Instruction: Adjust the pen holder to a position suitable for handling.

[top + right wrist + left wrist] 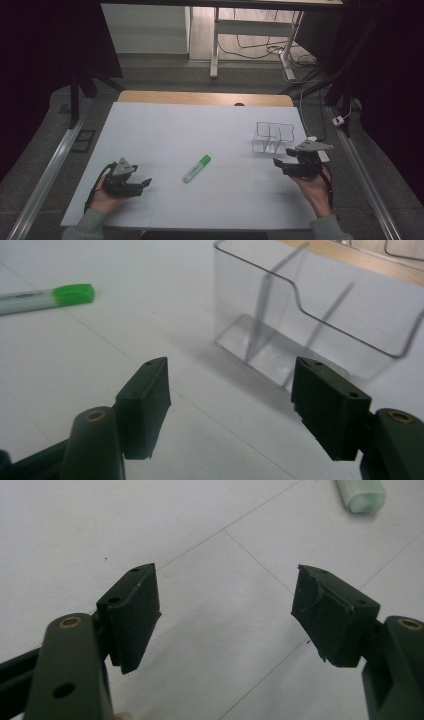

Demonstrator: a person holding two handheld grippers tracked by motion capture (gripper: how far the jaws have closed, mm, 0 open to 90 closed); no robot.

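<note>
Both jaws spread, empty — left gripper (145, 183), right gripper (278, 163). Green-capped marker (196, 168) on matte white sheet (165, 130); clear plastic divided holder (272, 137) near right gripper.

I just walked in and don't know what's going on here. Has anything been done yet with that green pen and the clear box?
Nothing looks done. The highlighter lies loose on the white table, and the clear holder looks empty. Nothing is in hand: the left gripper and right gripper are both open and hold nothing. If the pen is meant for the holder, that is all still ahead.
</note>
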